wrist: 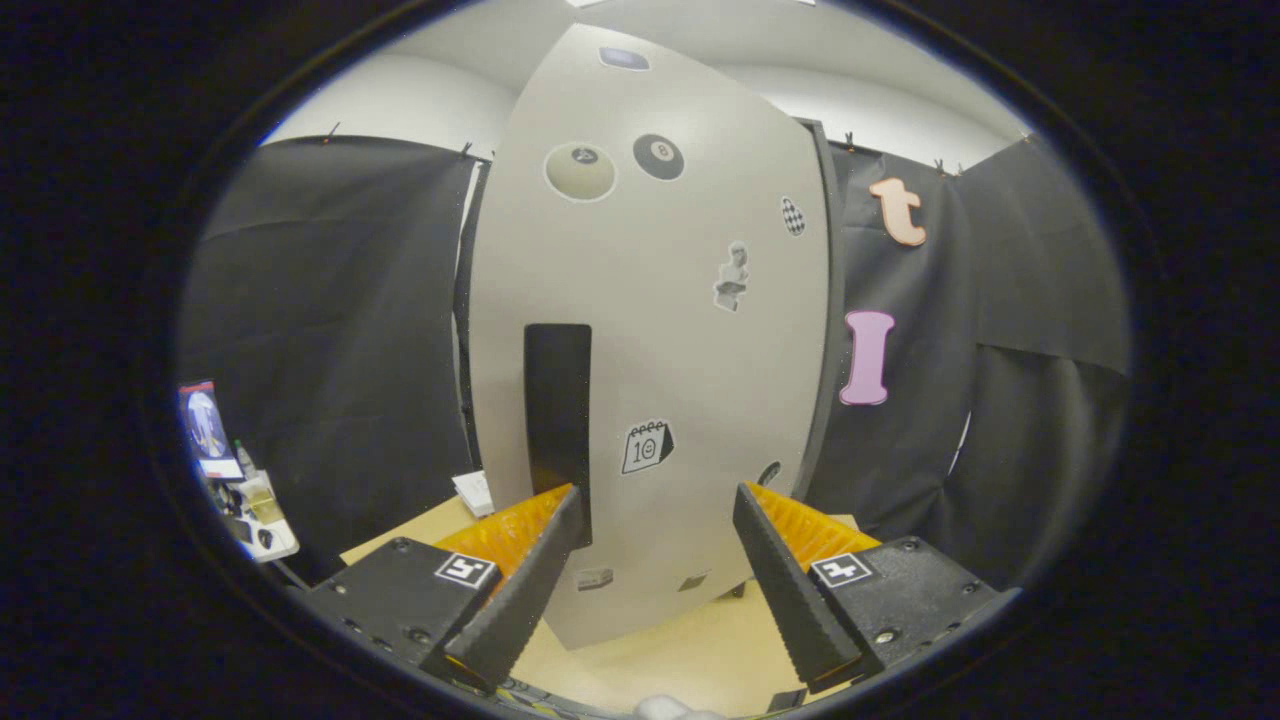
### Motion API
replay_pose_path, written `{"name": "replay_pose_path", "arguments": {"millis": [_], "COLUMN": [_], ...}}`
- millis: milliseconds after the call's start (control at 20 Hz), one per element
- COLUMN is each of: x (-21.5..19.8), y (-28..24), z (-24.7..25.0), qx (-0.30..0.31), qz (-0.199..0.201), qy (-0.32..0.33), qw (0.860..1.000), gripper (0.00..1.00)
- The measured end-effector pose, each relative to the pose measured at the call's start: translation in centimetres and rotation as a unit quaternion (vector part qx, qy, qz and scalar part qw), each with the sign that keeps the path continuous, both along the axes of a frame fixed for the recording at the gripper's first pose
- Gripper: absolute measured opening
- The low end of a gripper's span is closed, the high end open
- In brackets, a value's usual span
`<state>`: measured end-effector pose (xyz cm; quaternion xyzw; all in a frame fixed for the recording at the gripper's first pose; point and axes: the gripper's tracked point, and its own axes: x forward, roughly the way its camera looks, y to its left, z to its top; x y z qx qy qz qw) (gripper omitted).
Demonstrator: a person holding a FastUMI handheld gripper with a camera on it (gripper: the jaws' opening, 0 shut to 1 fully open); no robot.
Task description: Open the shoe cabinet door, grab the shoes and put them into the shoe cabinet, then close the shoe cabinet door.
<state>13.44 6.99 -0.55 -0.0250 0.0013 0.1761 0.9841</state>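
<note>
Cabinet door (680, 330), a tall pale-grey panel with stickers and a dark vertical slot handle (557, 420), stands shut just ahead of the gripper (655, 500). Fingers spread wide, holding nothing; the left tip sits by the slot's lower end. Shoes unseen. Scene fits either door still to open or already closed again. Light wooden floor (690, 650) below.

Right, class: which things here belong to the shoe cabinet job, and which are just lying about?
Belongs to the job:
- pale grey shoe cabinet door with stickers
- its tall dark rectangular handle slot
- hand-held gripper, fingers open just before the door

Just lying about:
- small cluttered side table
- white paper beside the cabinet
</note>
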Motion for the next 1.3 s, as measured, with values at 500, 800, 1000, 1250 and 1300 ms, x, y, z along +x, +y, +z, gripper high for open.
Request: {"name": "replay_pose_path", "arguments": {"millis": [500, 800, 1000, 1250, 1300], "x": [-0.5, -3.2, -6.1, -9.9, -10.6], "y": [1.6, -1.0, -3.7, -7.5, -8.0], "z": [-1.3, 0.5, 2.4, 3.2, 3.1], "qx": [0.011, 0.026, 0.033, 0.049, 0.049], "qz": [-0.028, -0.065, -0.096, -0.139, -0.145], "qy": [0.03, 0.014, -0.013, -0.028, -0.029], "qw": [0.999, 0.997, 0.995, 0.989, 0.988], "gripper": [1.0, 1.0, 1.0, 1.0, 1.0]}}
